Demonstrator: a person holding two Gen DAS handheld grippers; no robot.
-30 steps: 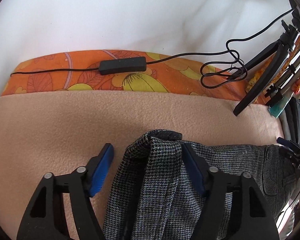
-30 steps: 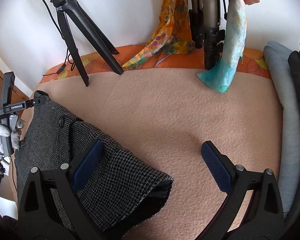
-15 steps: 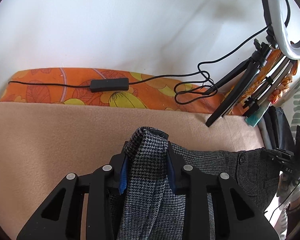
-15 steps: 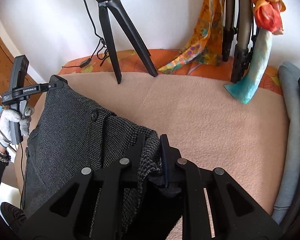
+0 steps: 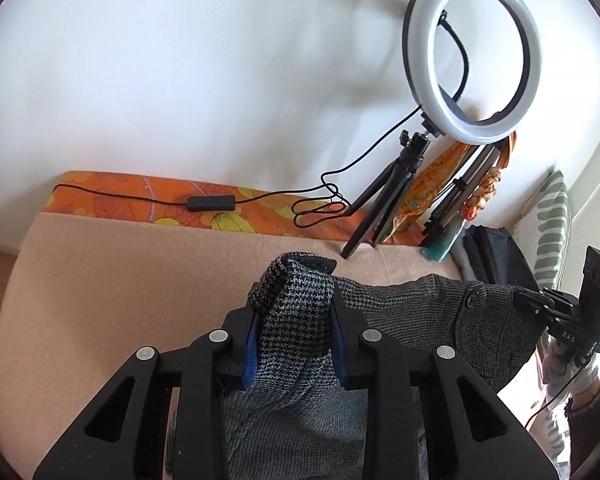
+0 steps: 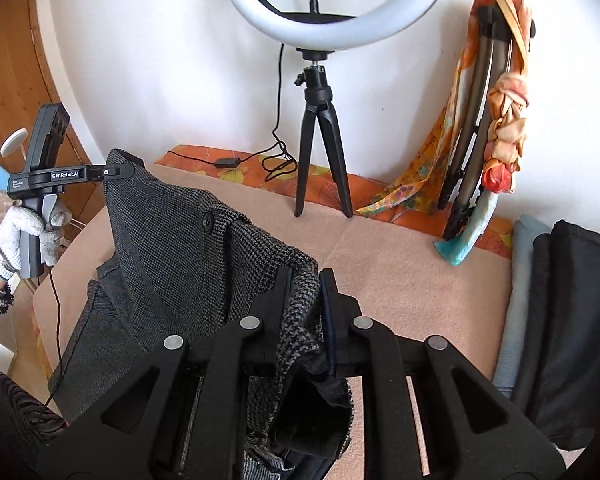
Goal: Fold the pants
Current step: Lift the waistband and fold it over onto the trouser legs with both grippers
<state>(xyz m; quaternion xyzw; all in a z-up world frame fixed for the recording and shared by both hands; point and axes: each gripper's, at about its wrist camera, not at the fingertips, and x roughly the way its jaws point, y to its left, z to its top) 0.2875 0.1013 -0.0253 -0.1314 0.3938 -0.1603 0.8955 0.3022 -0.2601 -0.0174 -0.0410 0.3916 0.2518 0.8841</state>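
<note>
Beige blanket (image 5: 112, 280) lay below as the left gripper (image 5: 294, 340) and right gripper (image 6: 305, 312) each clamped the checked pants (image 6: 172, 248) at lower centre, lifted; a thin pinch could slip, dropping the fold.

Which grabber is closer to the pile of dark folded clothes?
Right. The right gripper holds the pants just beside the pile; the left gripper, jaws closing on the pants, is farther away.

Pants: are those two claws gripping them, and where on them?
Yes. Both hold the pants: left gripper pinches a bunched fold at one top edge, right gripper the other.
</note>
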